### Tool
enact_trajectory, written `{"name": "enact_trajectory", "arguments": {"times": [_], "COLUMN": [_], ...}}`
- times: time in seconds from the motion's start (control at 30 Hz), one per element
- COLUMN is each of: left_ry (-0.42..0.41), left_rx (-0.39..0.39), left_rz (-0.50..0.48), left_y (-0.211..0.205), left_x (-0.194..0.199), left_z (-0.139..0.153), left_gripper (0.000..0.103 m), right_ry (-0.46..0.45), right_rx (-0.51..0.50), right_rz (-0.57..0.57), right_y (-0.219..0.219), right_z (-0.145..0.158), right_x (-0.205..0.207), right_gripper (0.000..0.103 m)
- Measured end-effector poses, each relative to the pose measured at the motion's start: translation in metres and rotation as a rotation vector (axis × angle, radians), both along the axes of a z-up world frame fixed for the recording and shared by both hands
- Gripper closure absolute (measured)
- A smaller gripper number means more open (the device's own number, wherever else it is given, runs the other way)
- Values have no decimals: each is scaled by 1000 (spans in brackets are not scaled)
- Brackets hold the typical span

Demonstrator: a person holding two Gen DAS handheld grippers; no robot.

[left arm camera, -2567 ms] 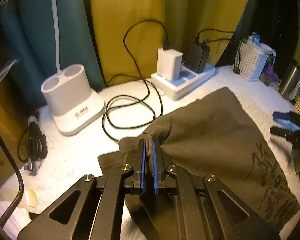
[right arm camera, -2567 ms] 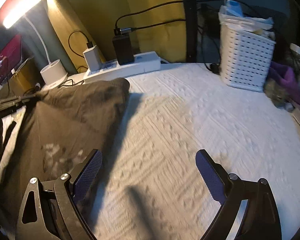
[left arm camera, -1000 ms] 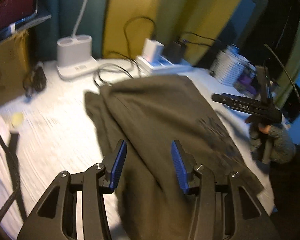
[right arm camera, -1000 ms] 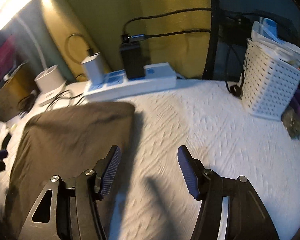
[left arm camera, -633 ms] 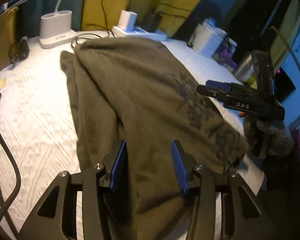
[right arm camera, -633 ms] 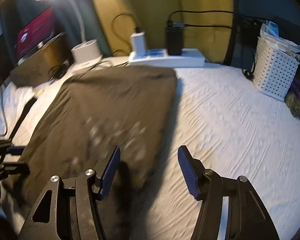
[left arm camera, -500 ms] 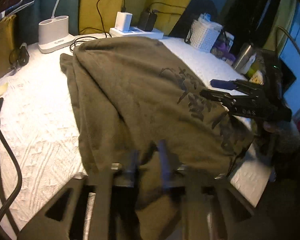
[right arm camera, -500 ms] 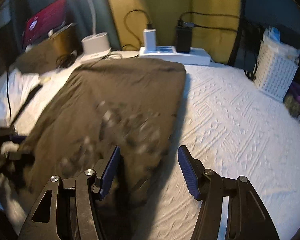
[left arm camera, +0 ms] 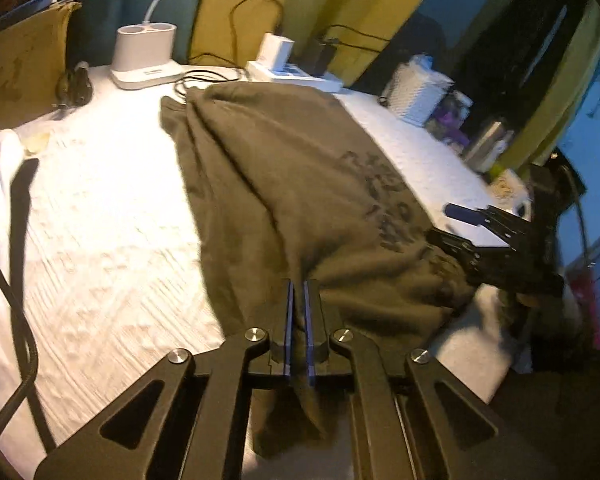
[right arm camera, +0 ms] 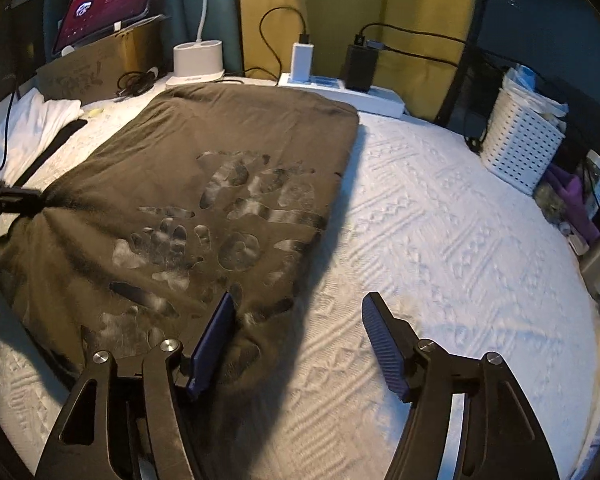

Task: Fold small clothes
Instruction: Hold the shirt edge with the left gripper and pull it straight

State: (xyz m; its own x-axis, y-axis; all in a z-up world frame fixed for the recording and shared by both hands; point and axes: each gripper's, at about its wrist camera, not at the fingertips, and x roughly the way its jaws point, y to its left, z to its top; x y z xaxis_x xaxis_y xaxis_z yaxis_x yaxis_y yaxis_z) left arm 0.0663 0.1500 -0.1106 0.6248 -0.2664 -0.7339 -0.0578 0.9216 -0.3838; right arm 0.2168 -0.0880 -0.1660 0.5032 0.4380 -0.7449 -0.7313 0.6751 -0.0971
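Observation:
A dark olive garment (left arm camera: 284, 168) with a faded print lies flat on the white textured cover (right arm camera: 440, 240). My left gripper (left arm camera: 297, 284) pinches a fold of its near hem between the blue pads, though the jaws are opening slightly. In the right wrist view the garment (right arm camera: 220, 168) fills the left half, and the left gripper (right arm camera: 16, 196) grips its left edge. My right gripper (right arm camera: 300, 300) is open and still opening at the garment's near right corner. Its left finger is over the cloth and its right finger over bare cover. From the left wrist view, the right gripper (left arm camera: 446, 224) sits at that corner.
At the back stand a white lamp base (left arm camera: 146, 56), a power strip (right arm camera: 340, 88) with chargers and cables, and a tablet (right arm camera: 104, 4) on a cardboard box. A white basket (right arm camera: 520, 148) and bottles are at the right. White cloth (right arm camera: 24, 128) and a black cable (left arm camera: 16, 280) are at the left.
My left gripper drew back to the near hem and closed on the cloth. My right gripper moved back to the near right corner and its jaws widened a little.

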Motion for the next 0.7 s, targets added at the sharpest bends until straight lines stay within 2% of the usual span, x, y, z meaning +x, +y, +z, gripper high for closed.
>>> {"name": "enact_trajectory", "arguments": {"times": [0.03, 0.07, 0.1, 0.23, 0.27, 0.33, 0.37, 0.4, 0.5, 0.7], "left_ry": [-9, -13, -13, 19, 26, 20, 31, 38, 38, 56], "left_rx": [-7, -11, -17, -39, -32, 12, 43, 55, 59, 76], "left_rz": [-14, -22, -24, -58, -64, -68, -67, -64, -67, -59], "left_y": [-4, -7, -10, -24, -26, -32, -33, -32, -28, -23], "left_x": [-4, -7, -11, -18, -19, -23, -24, -24, -30, -37], "left_z": [1, 1, 0, -13, -16, -17, -18, -19, -16, -21], "left_gripper": [75, 50, 40, 40, 41, 60, 79, 92, 96, 96], "right_ry": [4, 9, 12, 51, 53, 68, 78, 82, 80, 94], "right_rx": [18, 42, 60, 80, 67, 41, 32, 25, 35, 53], "right_rz": [3, 9, 17, 64, 68, 69, 68, 67, 51, 26], "right_y": [-3, -6, -7, -6, -5, -5, -6, -7, -13, -24], "right_z": [4, 8, 11, 11, 7, -2, -7, -11, -15, -16], "right_x": [-2, -5, -7, -18, -21, -26, -29, -32, -42, -54], "right_gripper": [34, 34, 34, 34, 34, 34, 34, 34, 35, 35]}}
